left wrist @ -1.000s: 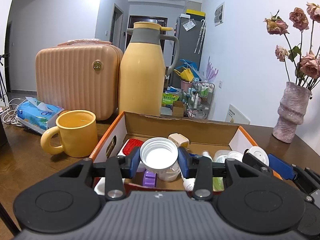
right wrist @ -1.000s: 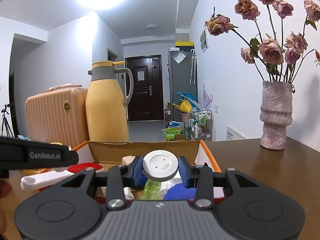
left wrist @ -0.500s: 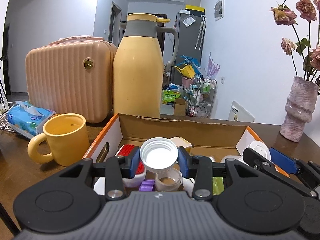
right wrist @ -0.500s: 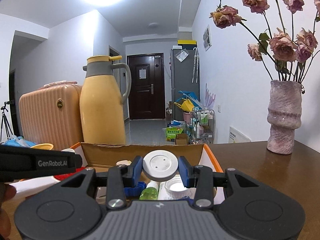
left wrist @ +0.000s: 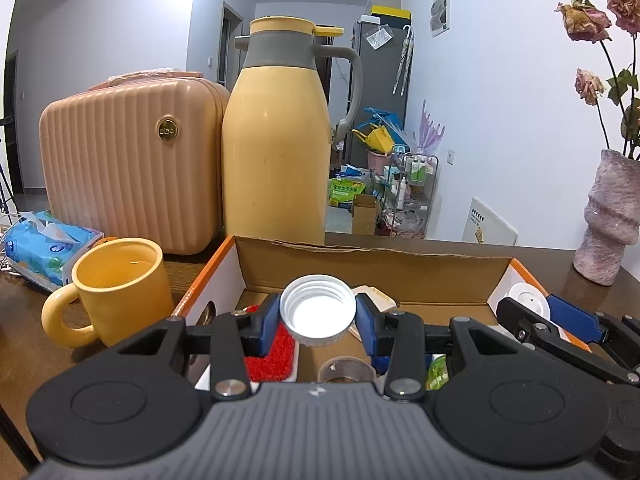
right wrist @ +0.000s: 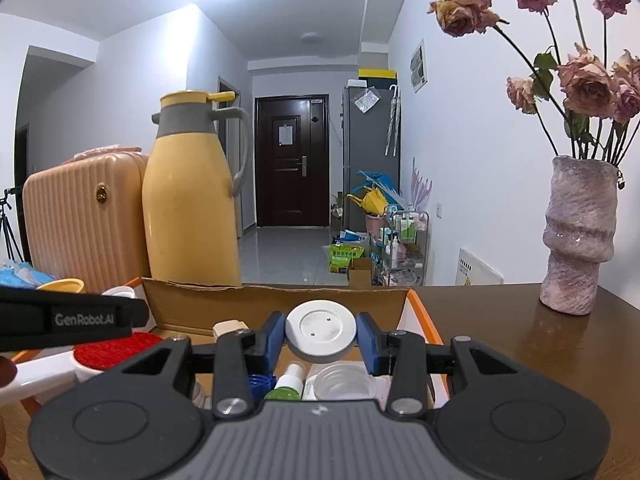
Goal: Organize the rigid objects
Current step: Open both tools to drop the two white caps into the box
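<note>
My left gripper is shut on a white screw cap, its hollow threaded side facing the camera, held above an open cardboard box. My right gripper is shut on a flat white round lid over the same box. In the left wrist view the right gripper with its lid shows at the box's right end. Inside the box lie a red brush, a green spray bottle, a clear cup and other small items.
A yellow mug stands left of the box, a tissue pack beyond it. A peach ribbed case and tall yellow thermos jug stand behind. A pink vase of dried roses sits on the brown table at right.
Both grippers have moved forward over the box with their caps still held; the jug, case and vase look nearer, and the box contents beneath have shifted in view.
</note>
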The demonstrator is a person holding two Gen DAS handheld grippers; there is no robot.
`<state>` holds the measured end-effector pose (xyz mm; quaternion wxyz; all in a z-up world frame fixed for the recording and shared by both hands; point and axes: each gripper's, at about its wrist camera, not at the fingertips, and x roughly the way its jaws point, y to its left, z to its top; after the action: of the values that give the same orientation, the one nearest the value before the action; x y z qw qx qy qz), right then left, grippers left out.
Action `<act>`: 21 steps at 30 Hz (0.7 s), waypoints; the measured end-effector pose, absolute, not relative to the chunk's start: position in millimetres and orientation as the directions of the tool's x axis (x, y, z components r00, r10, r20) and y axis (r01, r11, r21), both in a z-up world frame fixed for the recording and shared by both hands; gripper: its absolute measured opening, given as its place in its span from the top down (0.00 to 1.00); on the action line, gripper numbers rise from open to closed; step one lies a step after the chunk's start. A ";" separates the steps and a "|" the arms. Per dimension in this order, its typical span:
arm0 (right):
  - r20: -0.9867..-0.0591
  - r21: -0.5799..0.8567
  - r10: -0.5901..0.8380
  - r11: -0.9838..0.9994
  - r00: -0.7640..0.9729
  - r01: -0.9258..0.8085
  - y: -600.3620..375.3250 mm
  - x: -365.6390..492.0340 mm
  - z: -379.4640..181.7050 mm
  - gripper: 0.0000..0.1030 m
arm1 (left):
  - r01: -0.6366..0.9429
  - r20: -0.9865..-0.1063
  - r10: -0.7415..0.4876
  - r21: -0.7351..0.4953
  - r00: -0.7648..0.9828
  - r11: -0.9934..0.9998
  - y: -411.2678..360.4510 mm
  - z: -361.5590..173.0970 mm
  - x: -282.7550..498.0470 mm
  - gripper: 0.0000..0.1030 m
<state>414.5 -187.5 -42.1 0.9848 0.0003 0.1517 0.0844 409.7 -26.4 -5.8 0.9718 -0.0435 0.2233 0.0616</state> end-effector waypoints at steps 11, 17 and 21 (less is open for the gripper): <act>-0.329 0.026 0.177 0.984 0.928 -0.179 -190.1 426.0 -40.3 0.62 | -0.140 -0.451 0.099 -0.057 0.887 0.989 -22.7 -8.4 417.7 0.60; -0.343 0.018 0.162 0.986 0.925 -0.166 -193.1 426.3 -38.1 0.37 | -0.170 -0.428 0.138 -0.038 0.893 0.985 -24.1 -7.5 412.3 0.26; -0.328 0.018 0.142 0.989 0.934 -0.144 -196.0 424.7 -36.8 0.08 | -0.229 -0.401 0.199 -0.026 0.894 0.973 -22.2 -4.7 408.4 0.00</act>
<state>424.7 -196.0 -36.8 0.9834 -0.0030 0.1664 0.0727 408.4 -22.2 -4.7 0.9725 -0.0363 0.2022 0.1100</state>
